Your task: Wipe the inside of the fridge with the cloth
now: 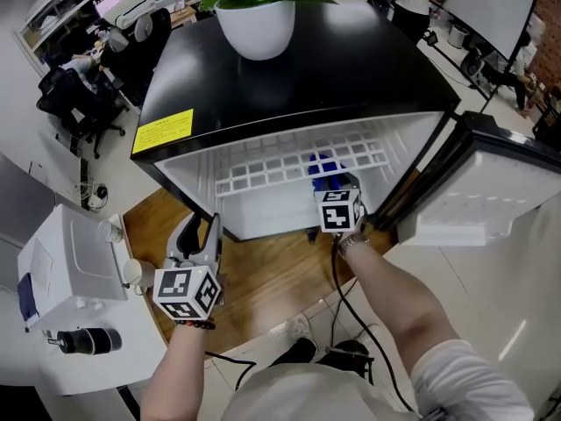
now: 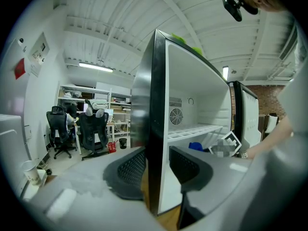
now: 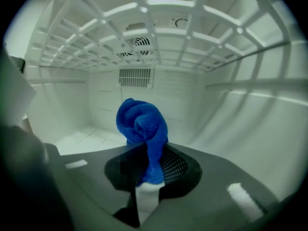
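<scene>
Cloth (image 3: 140, 126), pinched between the right gripper's (image 3: 147, 154) jaws, is best pressed flat to the fridge wall (image 3: 103, 97) ahead of them; left gripper's (image 2: 156, 154) jaws are spread.

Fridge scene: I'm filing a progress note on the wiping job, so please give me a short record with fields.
fridge: open, black top, white inside
door: swung open to the right
cloth: blue, bunched, inside the fridge below the wire shelf
right gripper: shut on the cloth
left gripper: jaws apart, holding nothing, at the fridge's left front edge
on top: white plant pot
</scene>
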`<move>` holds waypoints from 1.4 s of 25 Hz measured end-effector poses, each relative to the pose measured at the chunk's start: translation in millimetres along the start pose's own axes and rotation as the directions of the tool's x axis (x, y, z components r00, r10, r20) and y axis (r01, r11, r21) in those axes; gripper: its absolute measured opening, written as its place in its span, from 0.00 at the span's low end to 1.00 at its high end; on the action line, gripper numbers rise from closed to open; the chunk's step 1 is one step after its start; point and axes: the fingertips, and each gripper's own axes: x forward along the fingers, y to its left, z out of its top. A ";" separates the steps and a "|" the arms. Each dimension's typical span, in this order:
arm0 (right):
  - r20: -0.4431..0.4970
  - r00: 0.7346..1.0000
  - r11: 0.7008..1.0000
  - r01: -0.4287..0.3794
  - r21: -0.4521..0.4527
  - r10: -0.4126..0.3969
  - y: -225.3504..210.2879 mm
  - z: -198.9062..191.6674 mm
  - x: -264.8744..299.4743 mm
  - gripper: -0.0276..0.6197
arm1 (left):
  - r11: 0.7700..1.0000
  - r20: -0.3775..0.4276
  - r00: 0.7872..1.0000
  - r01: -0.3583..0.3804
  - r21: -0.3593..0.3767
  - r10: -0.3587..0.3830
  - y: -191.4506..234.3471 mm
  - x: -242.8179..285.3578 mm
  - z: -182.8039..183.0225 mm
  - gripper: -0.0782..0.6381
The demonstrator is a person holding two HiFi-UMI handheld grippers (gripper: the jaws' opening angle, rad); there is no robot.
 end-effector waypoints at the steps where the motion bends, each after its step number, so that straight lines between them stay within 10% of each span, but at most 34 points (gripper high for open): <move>1: 0.017 1.000 1.000 -0.025 0.001 0.025 12.2 5.4 -4.2 0.14 | 1.000 0.002 1.000 0.000 -0.002 0.000 0.2 0.2 0.2 0.32; 18: 0.009 0.922 0.922 -0.386 -0.035 0.387 226.6 -15.8 -51.4 0.14 | 1.000 0.002 1.000 0.015 -0.007 -0.015 -1.6 -0.8 0.5 0.32; 35: -0.036 0.961 0.955 -0.278 -0.099 0.276 167.3 -53.1 -39.4 0.14 | 1.000 0.007 1.000 0.006 -0.002 -0.006 -0.5 -1.8 -0.3 0.32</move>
